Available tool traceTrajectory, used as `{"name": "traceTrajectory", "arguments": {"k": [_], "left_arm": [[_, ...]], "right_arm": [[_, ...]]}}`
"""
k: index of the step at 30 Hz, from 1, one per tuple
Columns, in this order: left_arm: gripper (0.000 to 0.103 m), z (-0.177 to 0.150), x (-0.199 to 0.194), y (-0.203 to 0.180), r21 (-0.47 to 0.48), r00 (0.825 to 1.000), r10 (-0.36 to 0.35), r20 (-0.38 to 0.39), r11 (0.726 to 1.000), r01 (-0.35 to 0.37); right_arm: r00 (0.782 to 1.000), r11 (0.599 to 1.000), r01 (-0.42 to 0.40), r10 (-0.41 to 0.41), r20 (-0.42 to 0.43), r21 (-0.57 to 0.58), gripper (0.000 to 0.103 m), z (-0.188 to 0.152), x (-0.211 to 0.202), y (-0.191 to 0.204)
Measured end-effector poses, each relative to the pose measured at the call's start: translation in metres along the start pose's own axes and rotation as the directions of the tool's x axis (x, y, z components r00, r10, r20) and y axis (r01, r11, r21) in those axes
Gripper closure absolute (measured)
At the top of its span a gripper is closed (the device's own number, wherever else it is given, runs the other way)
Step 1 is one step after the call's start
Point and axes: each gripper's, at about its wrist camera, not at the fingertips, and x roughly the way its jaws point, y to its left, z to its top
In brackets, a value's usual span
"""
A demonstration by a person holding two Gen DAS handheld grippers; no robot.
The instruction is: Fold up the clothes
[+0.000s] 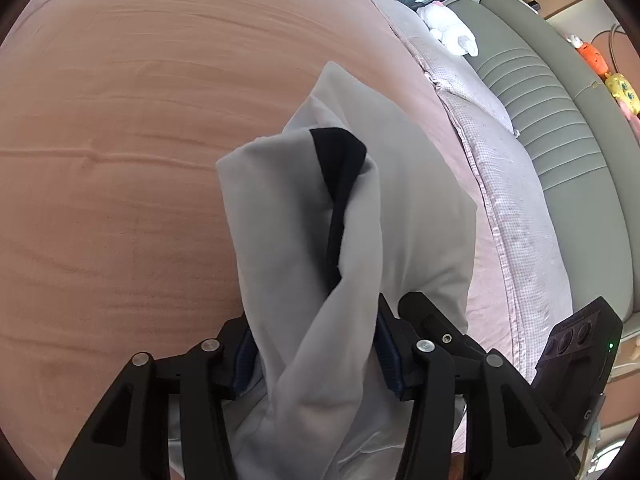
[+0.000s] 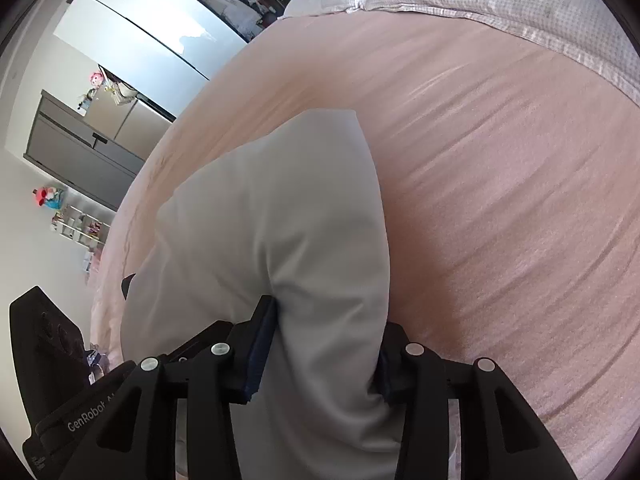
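Presently, from the left wrist view, we list: the left gripper (image 1: 316, 354), its blue pads closed on a bunched fold of the grey garment (image 1: 352, 216); a dark navy panel (image 1: 340, 160) shows inside the fold. Cloth drapes forward over the pink bedsheet (image 1: 120, 120). Far right lie a checked quilt (image 1: 500, 168), a grey-green headboard (image 1: 560, 120) and a white plush toy (image 1: 448, 32).

From the right wrist view we list: the right gripper (image 2: 320, 352), pads pinching another thick fold of the same garment (image 2: 280, 220), which lies on the sheet just ahead. A grey cabinet (image 2: 80, 152) stands far left.

We judge a fold is being laid down. Next: settle the cloth flat on the sheet, then release both grips evenly.
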Motion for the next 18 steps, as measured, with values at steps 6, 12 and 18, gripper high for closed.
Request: {"name": "traceTrajectory", "arguments": {"k": [6, 12, 18], "left_arm": [[0.020, 0.006, -0.018, -0.001, 0.008, 0.999, 0.051, -0.001, 0.999, -0.051], [0.016, 0.005, -0.059, -0.004, 0.144, 0.994, 0.084, 0.076, 0.985, -0.094], [0.016, -0.003, -0.096, 0.004, 0.264, 0.969, 0.197, 0.149, 0.936, -0.231]], "right_arm": [[0.994, 0.993, 0.109, -0.109, 0.009, -0.054, 0.038, 0.000, -0.001, 0.019], [0.950, 0.945, 0.311, -0.309, 0.044, -0.096, 0.030, 0.000, -0.019, 0.045], [0.905, 0.891, 0.425, -0.415, 0.092, -0.159, 0.029, 0.002, -0.049, 0.072]]}}
